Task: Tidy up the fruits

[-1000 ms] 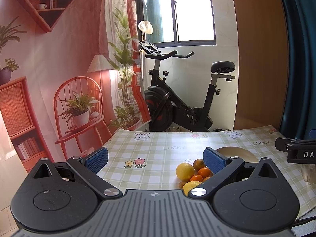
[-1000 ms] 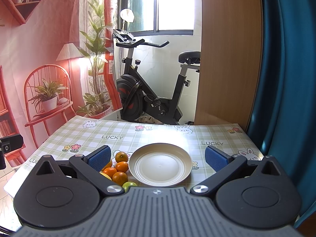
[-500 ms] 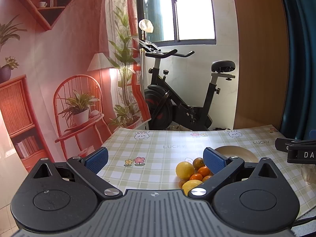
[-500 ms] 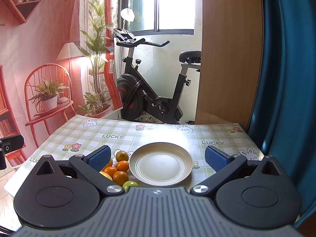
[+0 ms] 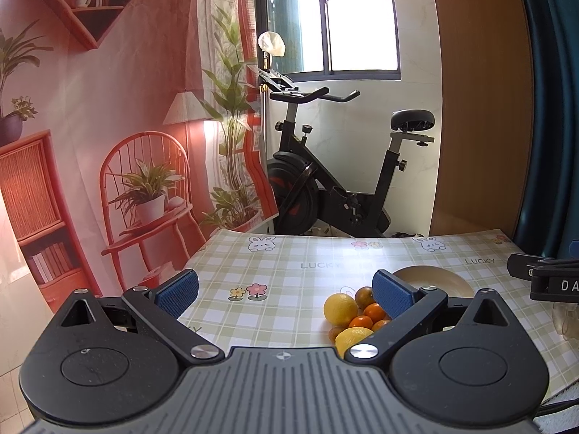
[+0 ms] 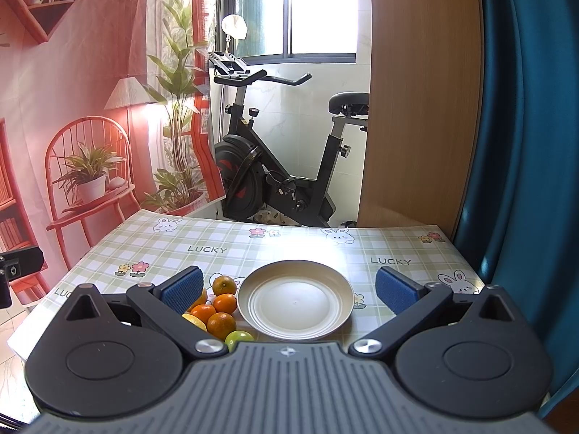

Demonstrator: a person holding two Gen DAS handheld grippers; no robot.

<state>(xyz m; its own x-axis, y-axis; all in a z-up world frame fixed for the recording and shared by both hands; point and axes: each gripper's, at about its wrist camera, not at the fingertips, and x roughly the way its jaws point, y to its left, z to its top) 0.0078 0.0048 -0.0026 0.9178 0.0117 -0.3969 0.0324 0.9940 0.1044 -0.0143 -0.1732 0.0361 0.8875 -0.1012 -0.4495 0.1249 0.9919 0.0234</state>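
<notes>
On the checked tablecloth (image 6: 224, 242), a pile of fruit sits just left of a pale round plate (image 6: 295, 298), the nearest oranges close to or touching its rim. From the right wrist view the pile shows several oranges (image 6: 221, 323), a yellow lemon (image 6: 195, 320) partly hidden behind the left finger, and a green fruit (image 6: 239, 336) at the near end, half cut off by the gripper body. The plate holds nothing, and its near rim lies close to the near side of the table.

The right gripper (image 6: 289, 289) hovers over the near part of the table with its blue-padded fingers (image 6: 394, 289) spread wide apart, the plate framed between them and nothing held. The left gripper (image 5: 286, 291) also has its fingers (image 5: 177, 291) wide apart and empty; it looks across open cloth, with the fruit off toward its right finger. In that view a large lemon (image 5: 340, 309) stands at the left of the pile, a second lemon (image 5: 353, 338) nearer, small oranges (image 5: 374, 313) between, and the plate (image 5: 430, 278) beyond, partly hidden.

Open cloth stretches behind and to the left of the fruit, up to the far edge (image 6: 231, 221), where the table ends before an exercise bike (image 6: 275, 184). The right edge runs near a teal curtain (image 6: 524, 144) and a wooden panel (image 6: 423, 108). The left edge faces a printed backdrop (image 6: 72, 108).
</notes>
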